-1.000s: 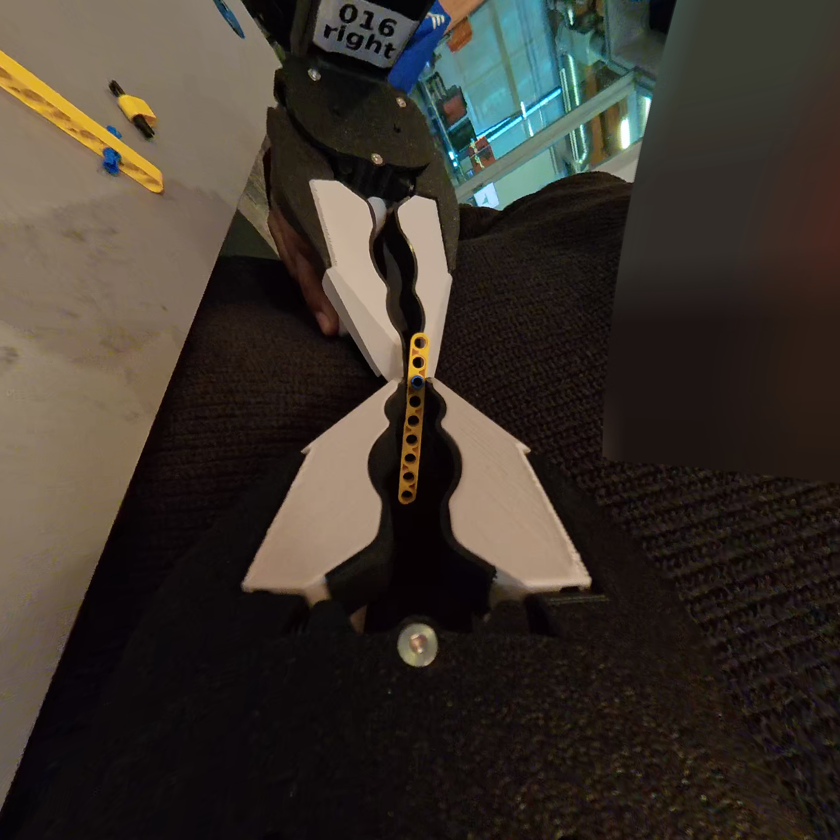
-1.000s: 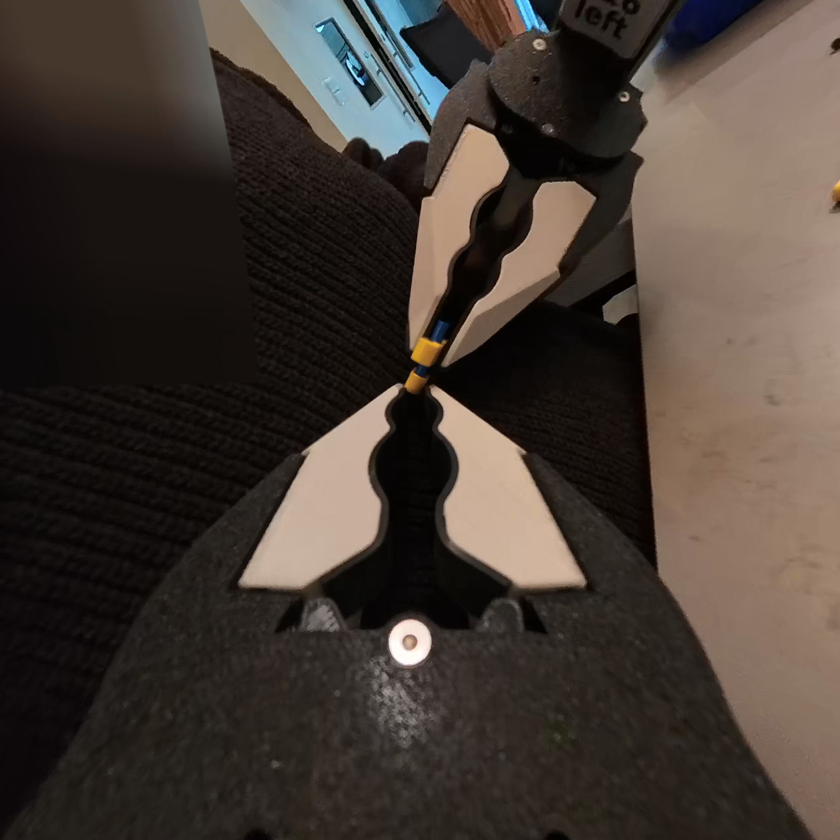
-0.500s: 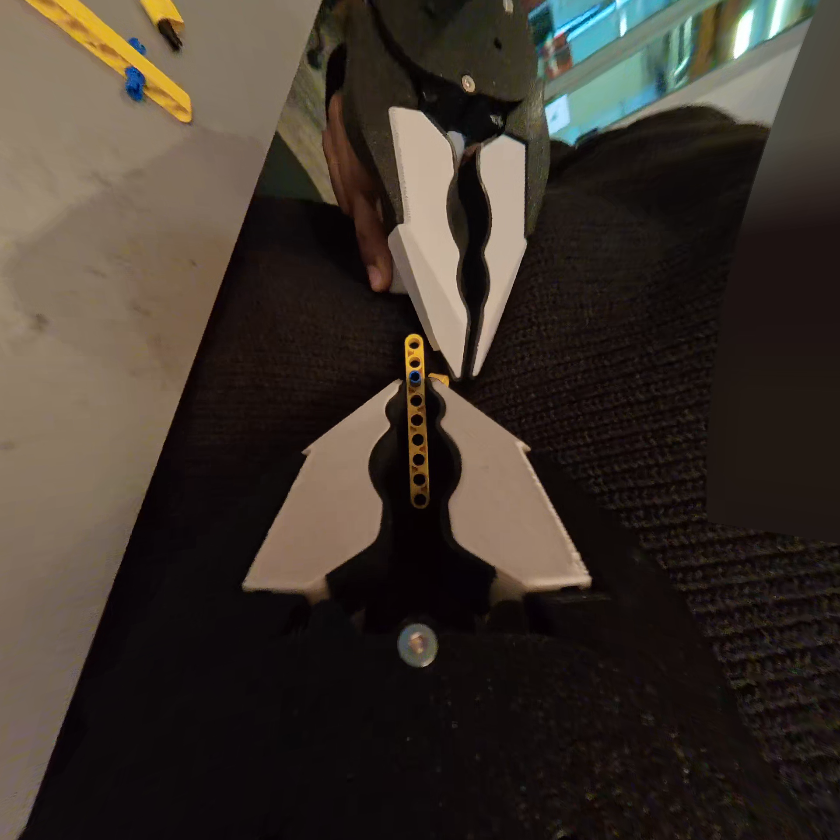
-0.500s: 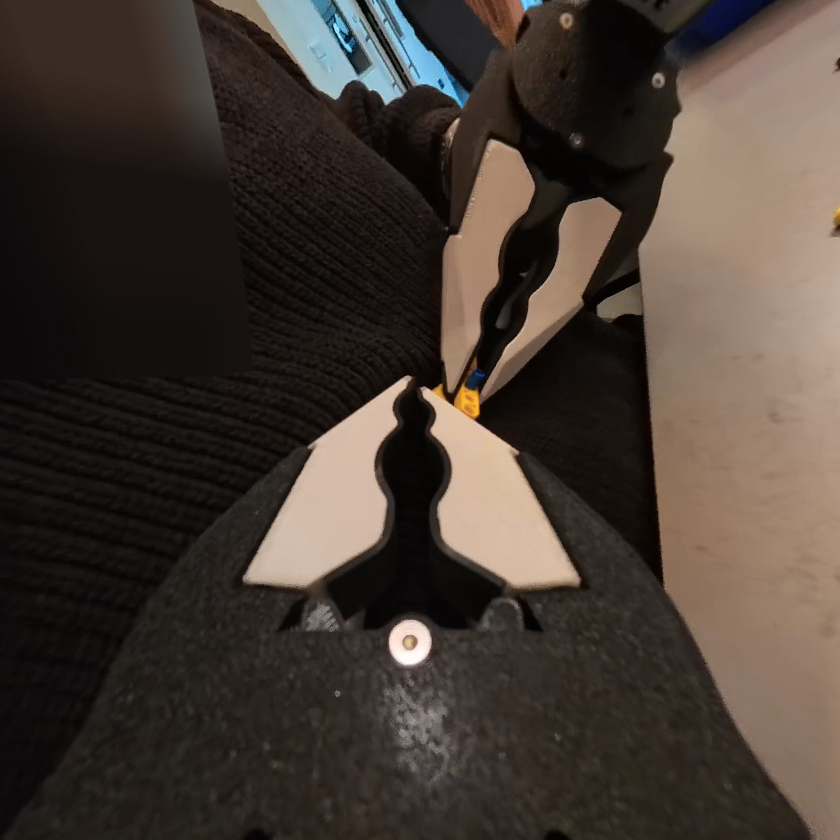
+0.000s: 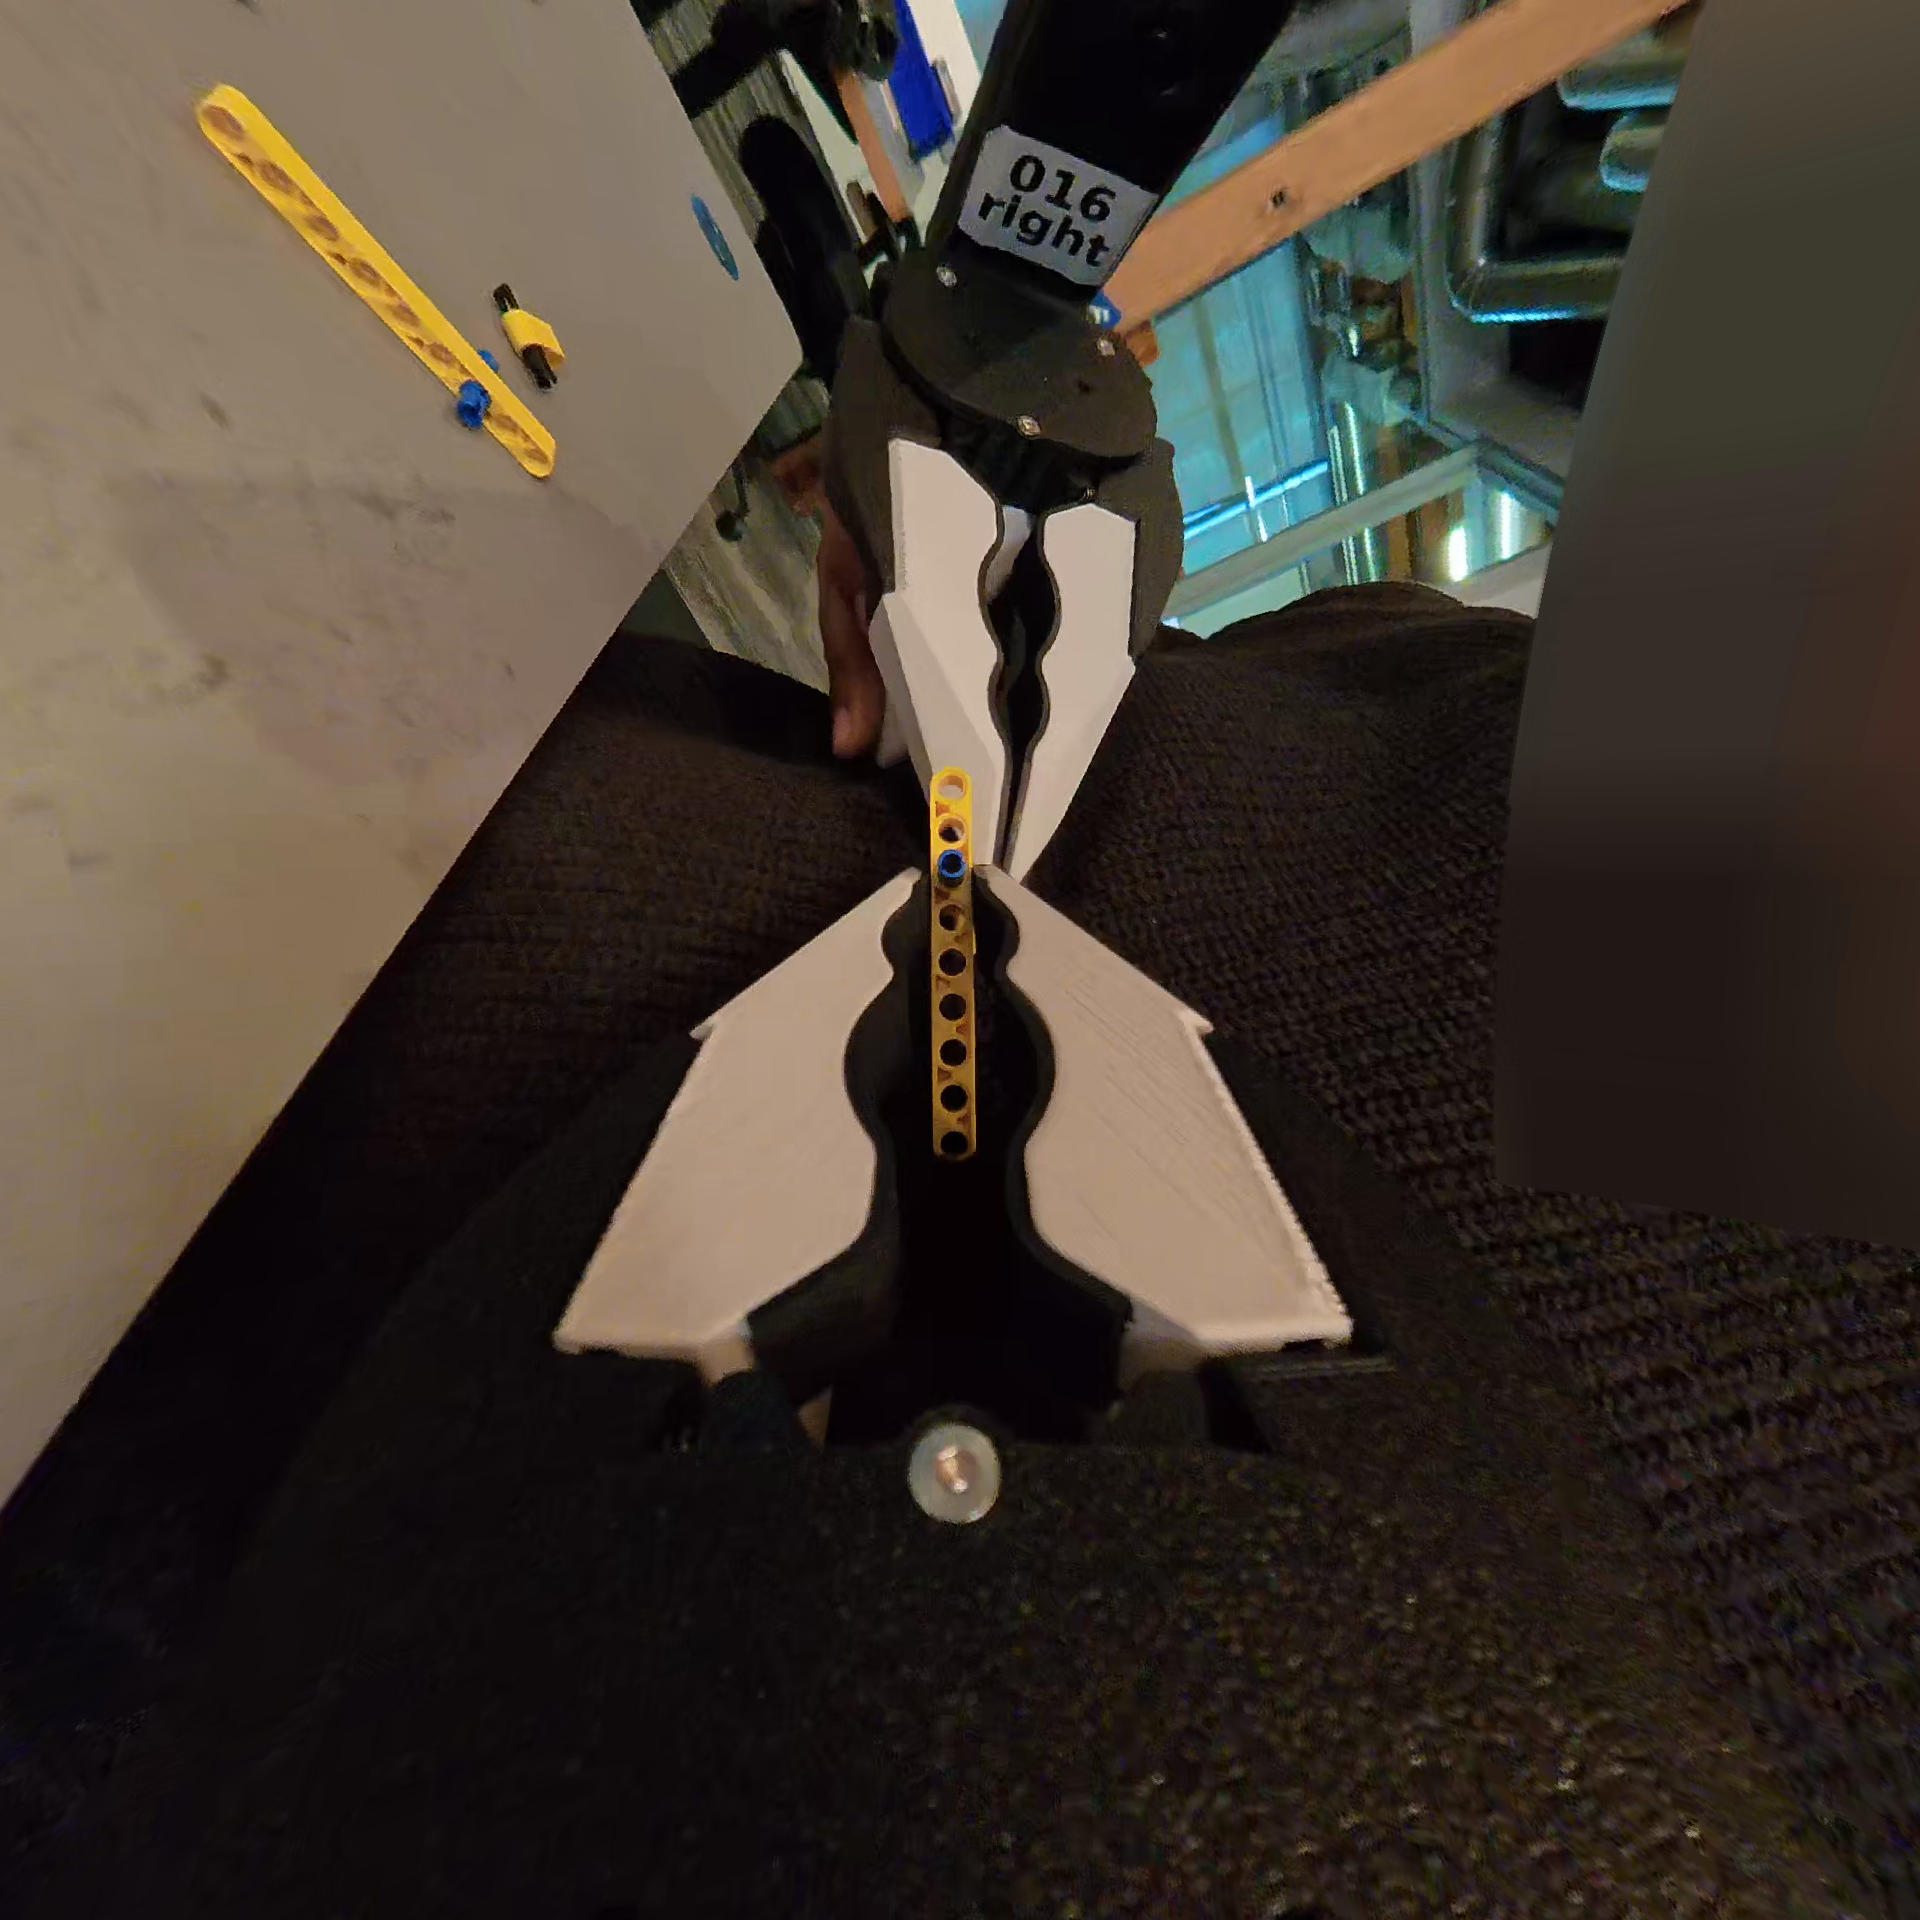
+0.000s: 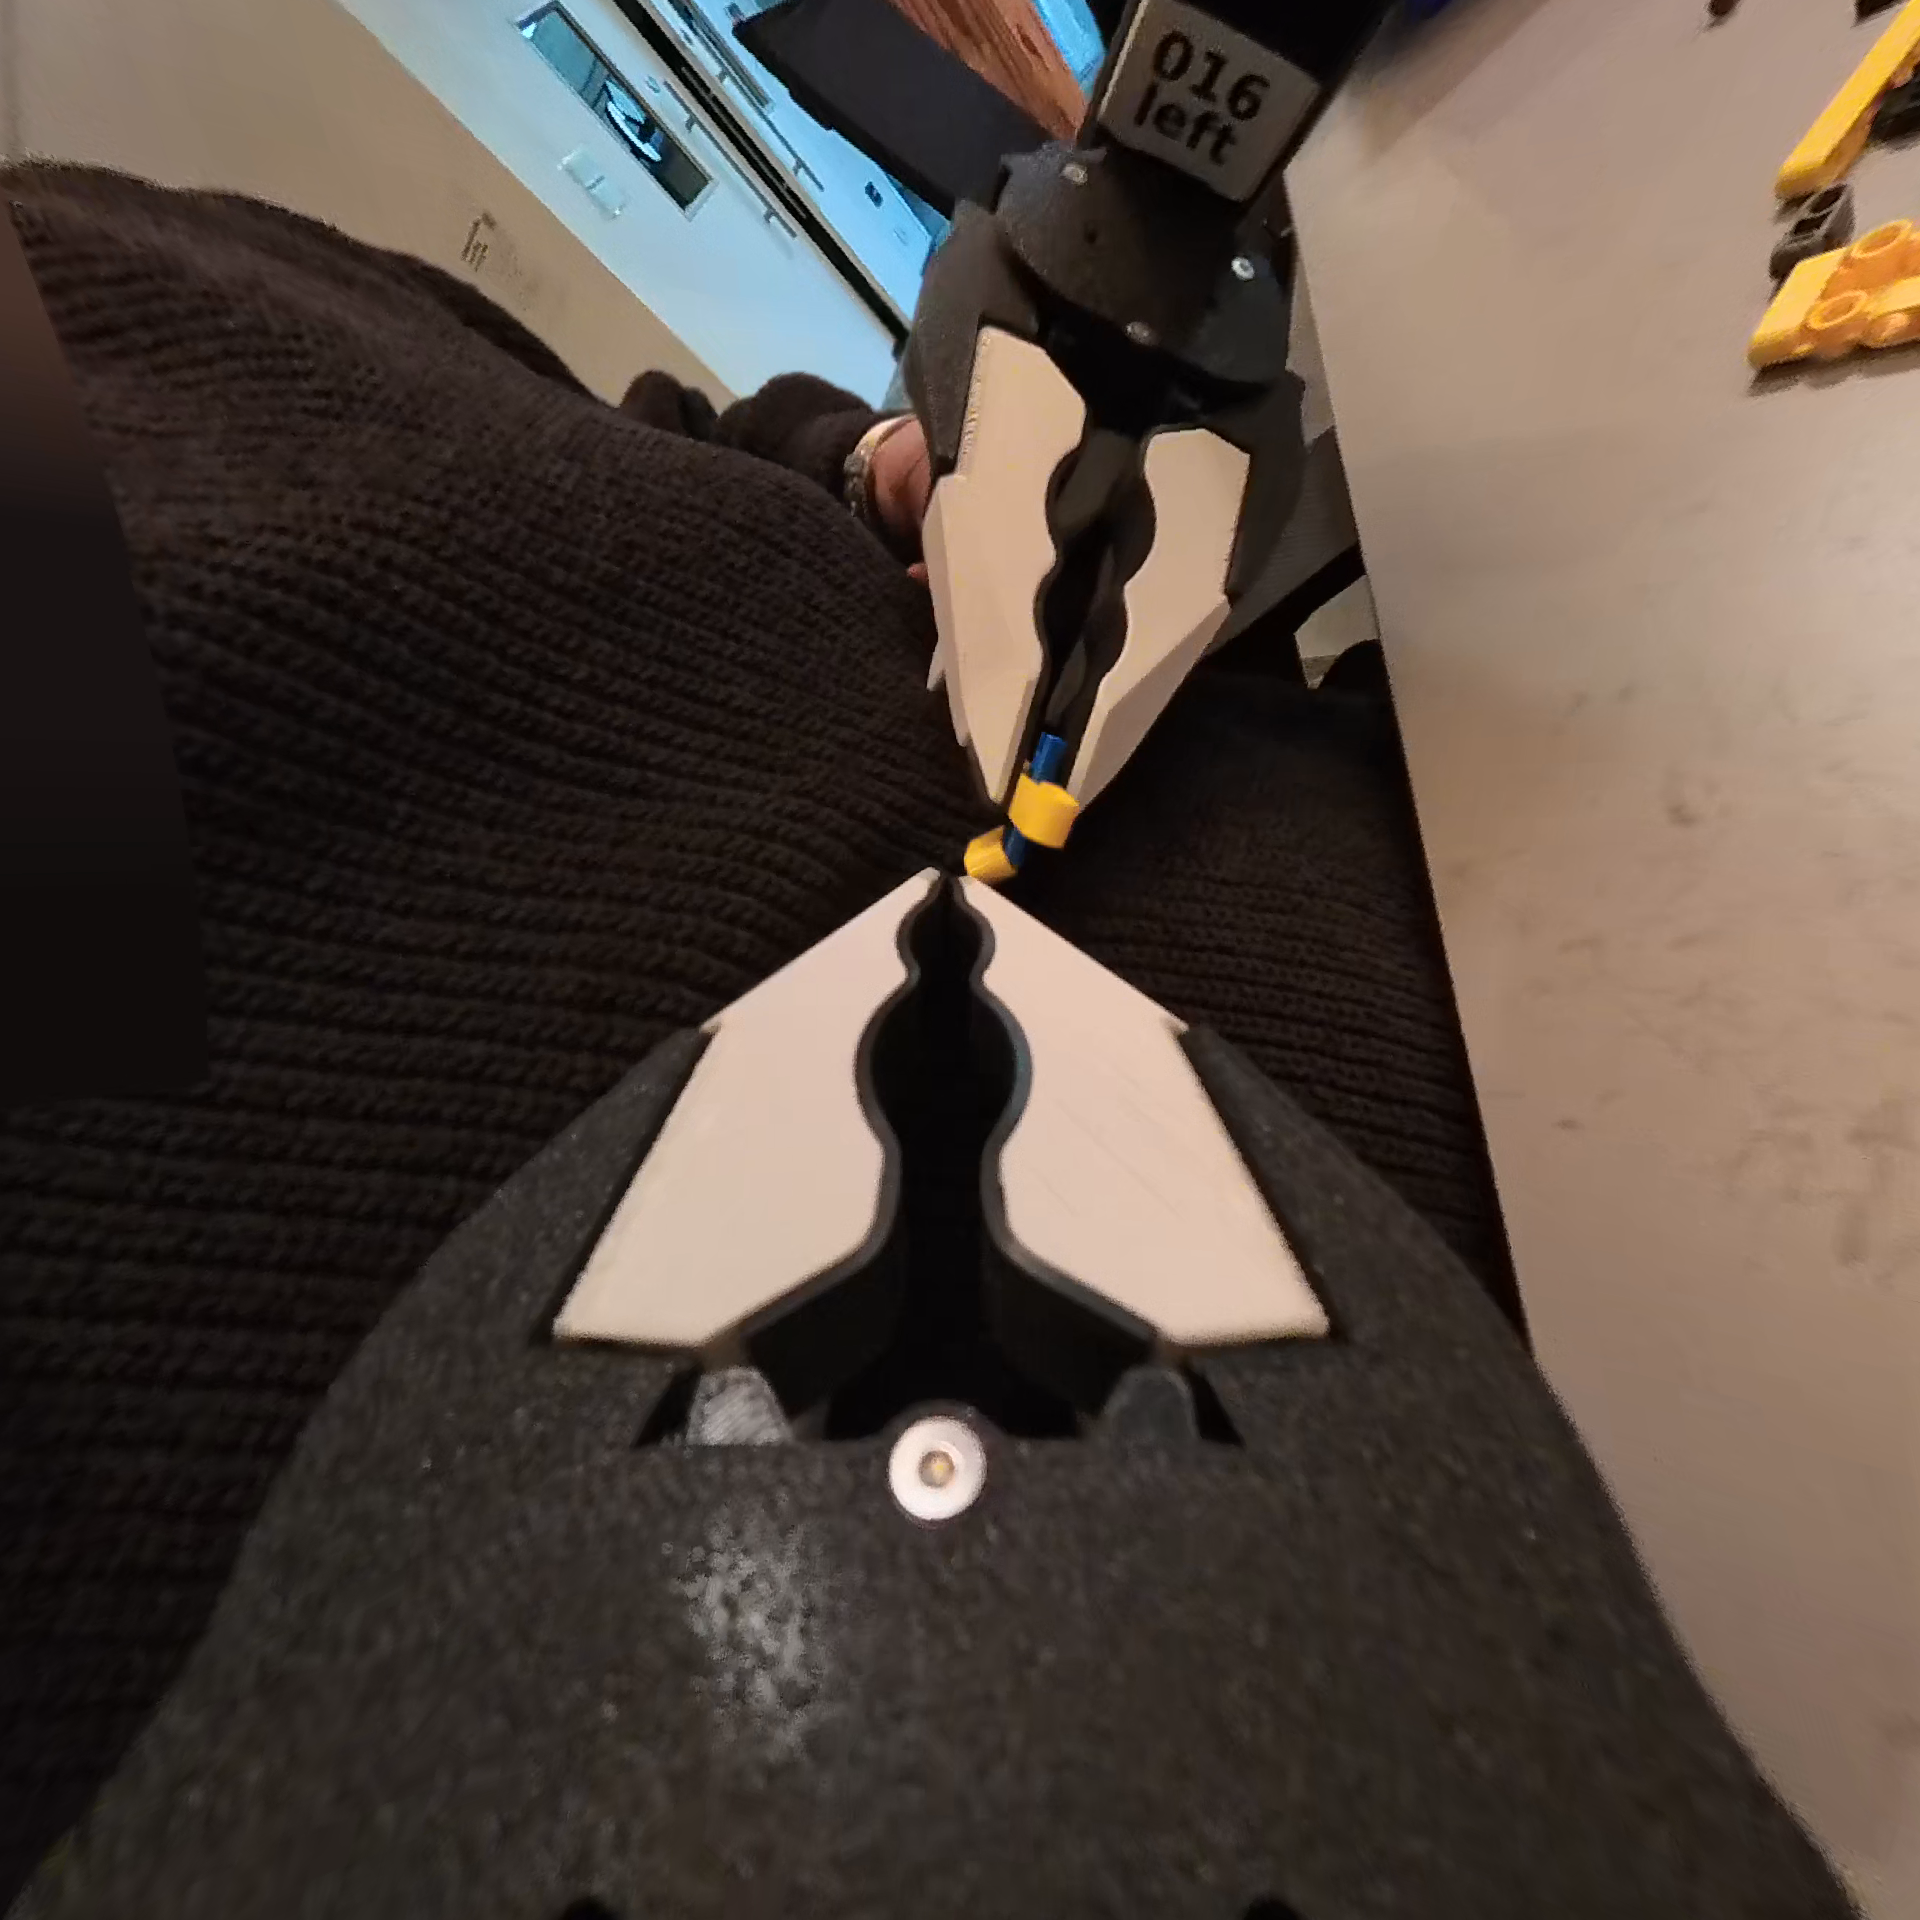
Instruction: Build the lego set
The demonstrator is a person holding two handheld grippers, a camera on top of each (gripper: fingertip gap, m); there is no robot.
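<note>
A thin yellow beam point(image 5: 953, 997) with a row of round holes and a blue pin point(image 5: 948, 864) near its far end is pinched between the fingers of the left gripper point(image 5: 951, 883). The right gripper point(image 6: 948, 883), fingers clenched on nothing, points tip-to-tip at it above a dark knitted sweater point(image 5: 623, 883), beside a grey bench point(image 5: 260, 623).

My left gripper point(image 5: 951, 883) has white fingers in a speckled black body and carries a yellow beam point(image 5: 952, 997) with a row of round holes, a blue pin point(image 5: 948, 862) in one. My right gripper point(image 6: 948, 883) shows the same white and black. My sweater point(image 5: 1558, 1455) is black ribbed knit; the table point(image 5: 208, 675) is pale grey, mottled.
</note>
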